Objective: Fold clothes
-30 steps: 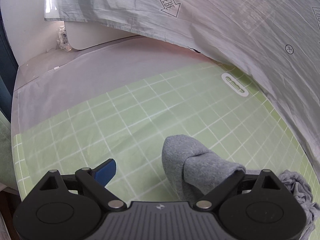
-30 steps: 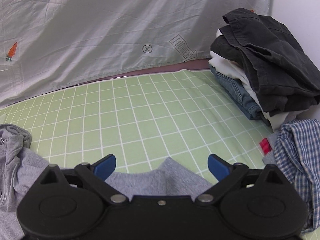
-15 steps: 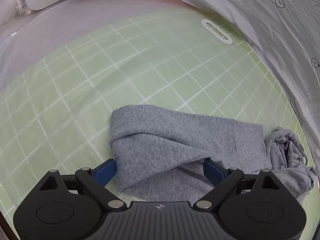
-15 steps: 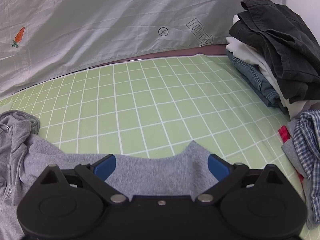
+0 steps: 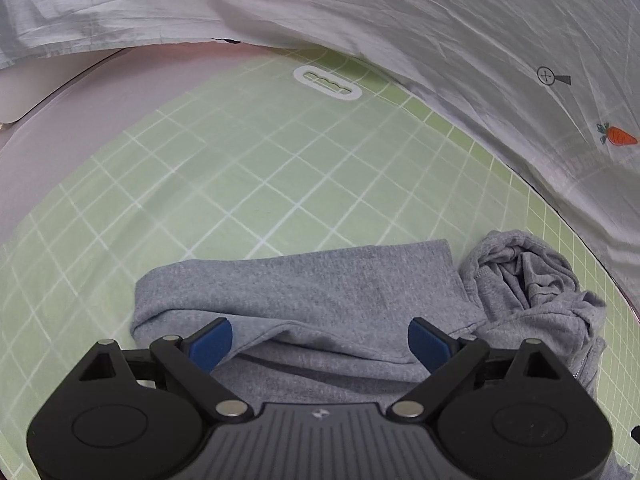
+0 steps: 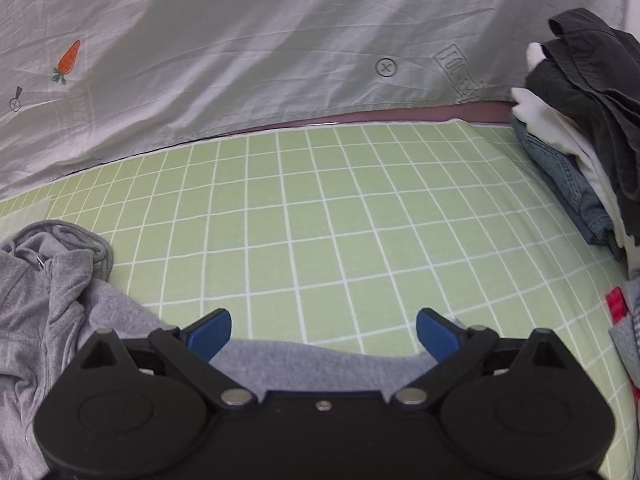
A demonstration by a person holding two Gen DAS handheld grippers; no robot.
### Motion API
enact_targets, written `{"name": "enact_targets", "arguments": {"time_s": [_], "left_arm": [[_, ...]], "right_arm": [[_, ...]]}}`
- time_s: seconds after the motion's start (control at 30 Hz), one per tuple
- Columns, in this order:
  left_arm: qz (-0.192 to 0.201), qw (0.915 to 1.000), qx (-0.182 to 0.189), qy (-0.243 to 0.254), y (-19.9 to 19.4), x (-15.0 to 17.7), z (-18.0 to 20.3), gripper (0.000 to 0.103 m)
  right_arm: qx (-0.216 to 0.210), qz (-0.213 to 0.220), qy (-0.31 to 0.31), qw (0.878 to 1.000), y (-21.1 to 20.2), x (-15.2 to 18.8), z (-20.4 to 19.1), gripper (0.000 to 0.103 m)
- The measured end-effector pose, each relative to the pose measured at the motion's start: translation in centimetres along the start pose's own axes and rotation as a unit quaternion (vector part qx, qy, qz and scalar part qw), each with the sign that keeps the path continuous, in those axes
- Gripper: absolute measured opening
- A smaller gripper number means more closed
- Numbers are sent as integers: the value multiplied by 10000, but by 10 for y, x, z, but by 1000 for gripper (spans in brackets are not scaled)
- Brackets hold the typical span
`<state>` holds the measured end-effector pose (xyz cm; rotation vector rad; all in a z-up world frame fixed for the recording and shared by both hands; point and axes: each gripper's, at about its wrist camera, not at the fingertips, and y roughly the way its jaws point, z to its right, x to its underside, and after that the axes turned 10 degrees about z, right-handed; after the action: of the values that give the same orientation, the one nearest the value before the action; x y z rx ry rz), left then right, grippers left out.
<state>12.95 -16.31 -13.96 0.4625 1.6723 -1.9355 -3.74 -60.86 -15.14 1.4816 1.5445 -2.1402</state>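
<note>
The left tongs (image 5: 320, 342) stood wide apart, their blue pads clear of one another and gripping nothing. Under and just ahead of them lay the grey hoodie (image 5: 304, 300), a folded band of it stretching across the gap between the pads, with a darker crease running beneath the near edge. To the right of these tongs the hood (image 5: 532, 280) sat bunched in a loose heap, touching the folded band. All of it rested on the green checked mat (image 5: 248, 168), which spread ahead of the tongs; farther ahead a white handle-shaped cut-out (image 5: 327, 83) showed in the mat, and beyond that hung a pale printed sheet (image 5: 400, 12) with a small carrot (image 5: 618, 137) on it, off to the right.

The right tongs (image 6: 323, 332) were likewise spread open and empty. A grey edge of the hoodie (image 6: 320, 360) lay directly beneath them, reaching from pad to pad, and the rest of the garment (hood and drawcord included) was rumpled to their left (image 6: 48, 280). Ahead of them the mat (image 6: 320, 220) was bare up to the same printed sheet (image 6: 240, 40). Well to the right stood a stack of folded clothes (image 6: 580, 120), dark garment on top, white below it, denim lowest. Nearer on the right, at the frame edge, showed a scrap of checked cloth with a red patch (image 6: 618, 304).
</note>
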Motion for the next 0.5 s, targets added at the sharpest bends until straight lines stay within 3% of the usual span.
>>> {"name": "enact_targets", "arguments": {"time_s": [0.13,0.3,0.5], "left_arm": [[-172,9996,-42,232,25,-4,33,95],[-263,9996,43,-47,50,-15,62,95],[-289,9986,41,442,78,-27,100,95]], "right_arm": [[-429,-61,-187,9989,34,-21,-39,100],[-981,-207,-207,9947,70,-36,-91,100],[-1643,-247,-742,9833,92,-43,-157,101]]}}
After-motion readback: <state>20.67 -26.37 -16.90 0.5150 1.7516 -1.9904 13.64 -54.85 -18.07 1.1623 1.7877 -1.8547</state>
